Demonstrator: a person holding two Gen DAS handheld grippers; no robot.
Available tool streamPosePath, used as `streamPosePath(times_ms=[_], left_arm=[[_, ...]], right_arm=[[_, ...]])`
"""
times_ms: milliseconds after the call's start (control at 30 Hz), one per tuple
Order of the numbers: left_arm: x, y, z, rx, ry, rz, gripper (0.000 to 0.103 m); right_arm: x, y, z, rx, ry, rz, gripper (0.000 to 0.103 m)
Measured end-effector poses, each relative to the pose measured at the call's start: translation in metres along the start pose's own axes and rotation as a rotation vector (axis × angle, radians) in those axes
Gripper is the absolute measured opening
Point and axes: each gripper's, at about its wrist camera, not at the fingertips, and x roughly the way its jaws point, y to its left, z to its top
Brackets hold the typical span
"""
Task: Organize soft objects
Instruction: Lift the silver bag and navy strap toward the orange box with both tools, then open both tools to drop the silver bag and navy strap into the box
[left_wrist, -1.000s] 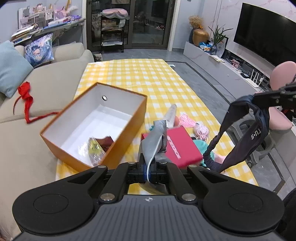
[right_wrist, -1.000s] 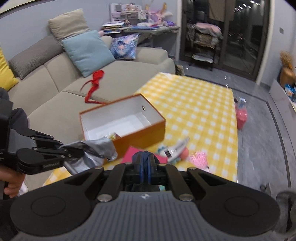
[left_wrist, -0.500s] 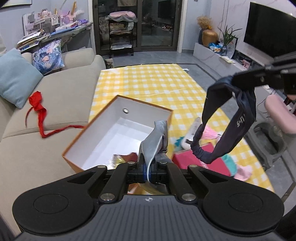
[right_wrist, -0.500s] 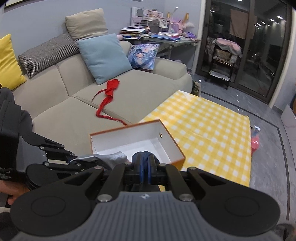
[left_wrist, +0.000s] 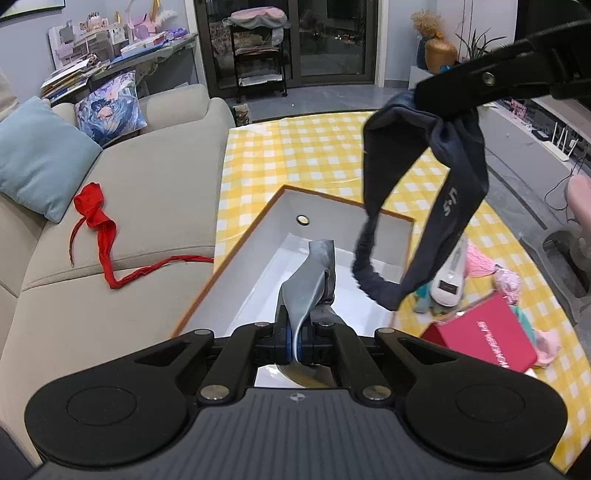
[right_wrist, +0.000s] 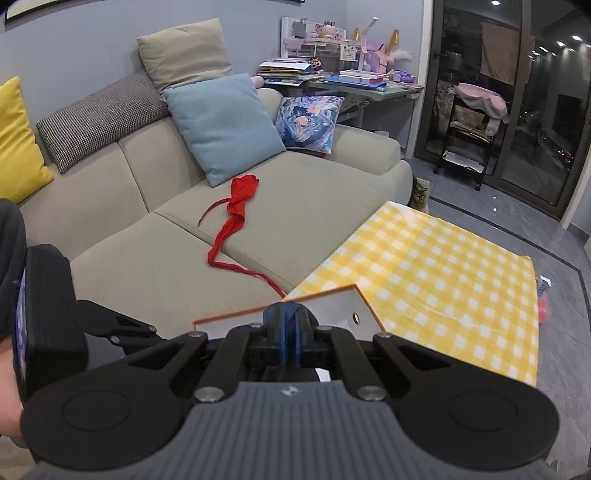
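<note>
My left gripper (left_wrist: 295, 332) is shut on a grey cloth (left_wrist: 310, 280), which hangs over the white inside of an orange box (left_wrist: 240, 254). In the left wrist view my right gripper (left_wrist: 424, 92) comes in from the upper right, shut on a dark blue headband (left_wrist: 454, 195) that dangles above the box's right wall. Seen from the right wrist, my right gripper (right_wrist: 290, 332) pinches the headband (right_wrist: 284, 314) just over the box's rim (right_wrist: 325, 295). The left gripper's body shows at the left of that view.
The box stands on a yellow checked cloth (left_wrist: 314, 147). A red box (left_wrist: 484, 332), a white tube (left_wrist: 450, 277) and pink and teal soft items (left_wrist: 506, 280) lie right of it. A red cloth (left_wrist: 99, 229) trails on the beige sofa (right_wrist: 155, 229), with cushions behind.
Both grippers have swung left with their cloths. The grey cloth went from beside the box to over its inside; the headband came from the right to over the box.
</note>
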Motion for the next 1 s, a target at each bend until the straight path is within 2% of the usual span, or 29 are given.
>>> streamPosePath(times_ms=[133, 333, 467, 633, 800, 900, 1000], left_arm=[[0.023, 0.01, 0.001, 0.013, 0.034, 0.008, 0.003], [0.059, 0.023, -0.007, 0.025, 0.099, 0.013, 0.003], [0.078, 0.029, -0.016, 0.018, 0.127, 0.022, 0.004], [0.1, 0.031, -0.022, 0.028, 0.163, 0.04, 0.004], [0.122, 0.038, -0.024, -0.025, 0.189, 0.025, 0.007], [0.133, 0.038, -0.029, -0.001, 0.209, 0.045, 0.007], [0.138, 0.04, -0.032, -0.01, 0.215, 0.034, 0.007]], right_arm=[[0.036, 0.005, 0.003, -0.005, 0.041, 0.005, 0.002], [0.099, 0.008, -0.01, 0.05, 0.141, 0.056, 0.002], [0.126, 0.009, -0.013, 0.101, 0.159, 0.082, 0.002], [0.154, 0.011, -0.015, 0.094, 0.181, 0.067, 0.002], [0.201, 0.003, -0.028, 0.121, 0.27, 0.052, 0.002], [0.228, -0.005, -0.036, 0.137, 0.314, 0.036, 0.002], [0.252, -0.011, -0.045, 0.17, 0.358, 0.041, 0.002]])
